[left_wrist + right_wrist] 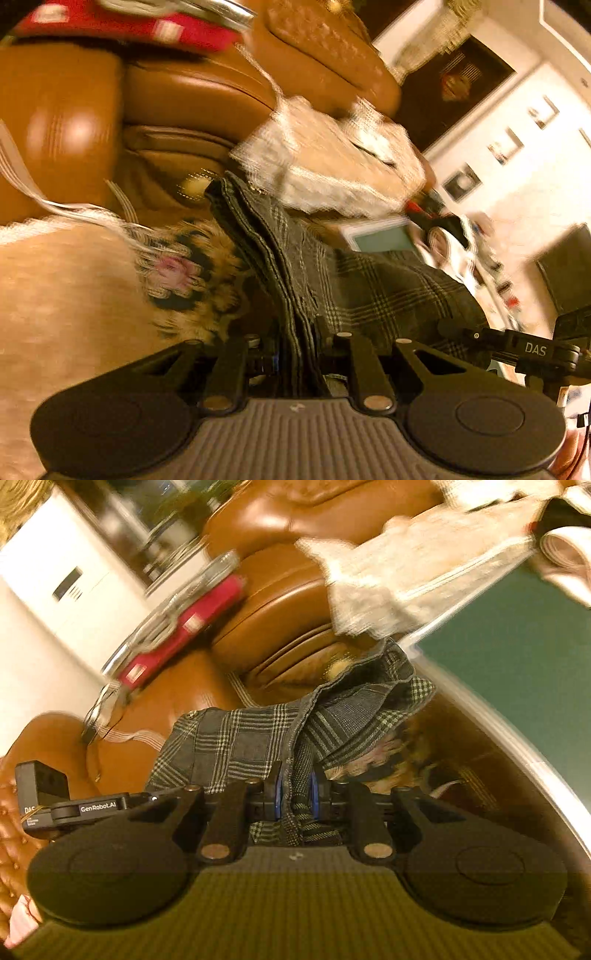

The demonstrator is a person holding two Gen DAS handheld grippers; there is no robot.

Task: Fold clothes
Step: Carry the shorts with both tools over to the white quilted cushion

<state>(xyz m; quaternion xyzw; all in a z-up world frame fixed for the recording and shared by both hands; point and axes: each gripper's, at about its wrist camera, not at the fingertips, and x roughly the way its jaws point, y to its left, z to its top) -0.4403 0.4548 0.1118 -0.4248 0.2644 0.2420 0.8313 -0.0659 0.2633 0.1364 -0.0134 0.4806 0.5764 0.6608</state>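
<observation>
A dark grey plaid garment (pixel 369 288) hangs between my two grippers above a brown leather sofa (pixel 192 92). My left gripper (pixel 297 354) is shut on a bunched edge of the garment. My right gripper (pixel 295 786) is shut on another fold of the same plaid garment (pixel 236 746), its blue pads (pixel 281 786) pressing the cloth. The right gripper's body shows at the right edge of the left wrist view (pixel 535 350); the left gripper's body shows at the left of the right wrist view (pixel 74 808). Both views are tilted and motion-blurred.
A cream knitted garment (pixel 325 158) lies on the sofa seat; it also shows in the right wrist view (pixel 417 572). A beige cloth with a dark floral patch (pixel 173 273) lies near the left gripper. A red flat object (pixel 184 627) rests on the sofa arm. A green-topped table (pixel 517 657) stands beside.
</observation>
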